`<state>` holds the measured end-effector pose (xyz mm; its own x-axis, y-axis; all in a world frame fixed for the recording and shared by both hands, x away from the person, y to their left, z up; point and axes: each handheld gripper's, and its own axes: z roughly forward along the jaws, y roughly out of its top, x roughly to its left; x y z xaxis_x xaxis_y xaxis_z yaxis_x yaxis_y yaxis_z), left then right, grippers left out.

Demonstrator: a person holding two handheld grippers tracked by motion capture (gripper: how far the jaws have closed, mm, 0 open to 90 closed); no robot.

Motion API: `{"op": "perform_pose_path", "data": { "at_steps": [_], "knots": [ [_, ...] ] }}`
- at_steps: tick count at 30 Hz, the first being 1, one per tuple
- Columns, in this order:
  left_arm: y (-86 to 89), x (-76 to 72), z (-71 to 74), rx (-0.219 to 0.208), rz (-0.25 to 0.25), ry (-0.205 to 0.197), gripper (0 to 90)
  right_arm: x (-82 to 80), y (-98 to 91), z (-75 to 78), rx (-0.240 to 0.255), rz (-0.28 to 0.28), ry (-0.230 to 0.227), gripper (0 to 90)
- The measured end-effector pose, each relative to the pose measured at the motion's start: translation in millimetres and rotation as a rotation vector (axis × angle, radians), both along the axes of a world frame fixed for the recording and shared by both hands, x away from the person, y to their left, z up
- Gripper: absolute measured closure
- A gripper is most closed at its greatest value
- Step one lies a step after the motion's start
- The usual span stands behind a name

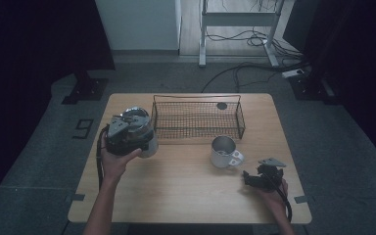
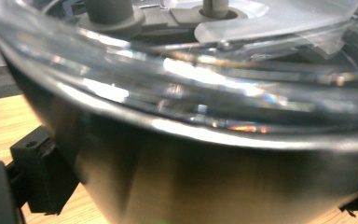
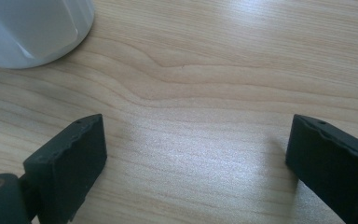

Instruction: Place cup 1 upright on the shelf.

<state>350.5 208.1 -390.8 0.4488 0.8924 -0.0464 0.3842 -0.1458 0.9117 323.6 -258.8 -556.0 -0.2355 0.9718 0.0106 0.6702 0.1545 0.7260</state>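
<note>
A steel pot (image 1: pixel 148 143) with a clear lid is held at the table's left side, close to the wire basket (image 1: pixel 198 119). My left gripper (image 1: pixel 136 133) is shut on it, and a hand holds the gripper from below. In the left gripper view the pot (image 2: pixel 205 172) sits between the two black jaws, with its clear lid (image 2: pixel 214 70) above. My right gripper (image 1: pixel 254 177) rests near the table's front right, open. In its own view the right gripper (image 3: pixel 196 158) has only bare wood between its jaws. A white mug (image 1: pixel 223 152) stands just left of it.
The empty wire basket sits at the back middle of the wooden table (image 1: pixel 186 191), with a small dark disc (image 1: pixel 222 105) behind its far right corner. The mug's base (image 3: pixel 28 28) shows in the right gripper view at the top left. Cables lie on the floor behind.
</note>
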Motion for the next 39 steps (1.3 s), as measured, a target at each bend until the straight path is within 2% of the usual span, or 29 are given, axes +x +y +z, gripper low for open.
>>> {"op": "perform_pose_path", "data": {
  "at_steps": [22, 36, 39],
  "knots": [
    [-16.1, 15.1, 11.0, 0.023, -0.024, -0.009, 4.2, 0.1, -0.2, 0.0, -0.001, 0.002, 0.0, 4.7],
    [-20.3, 22.5, 14.6, 0.002, -0.035, -0.006, 4.1, 0.1, -0.2, 0.0, -0.001, 0.002, 0.0, 4.7],
    [-22.3, 25.1, 17.1, 0.014, -0.035, -0.009, 4.1, 0.1, -0.3, 0.1, -0.001, 0.003, 0.002, 4.7]
  ]
}}
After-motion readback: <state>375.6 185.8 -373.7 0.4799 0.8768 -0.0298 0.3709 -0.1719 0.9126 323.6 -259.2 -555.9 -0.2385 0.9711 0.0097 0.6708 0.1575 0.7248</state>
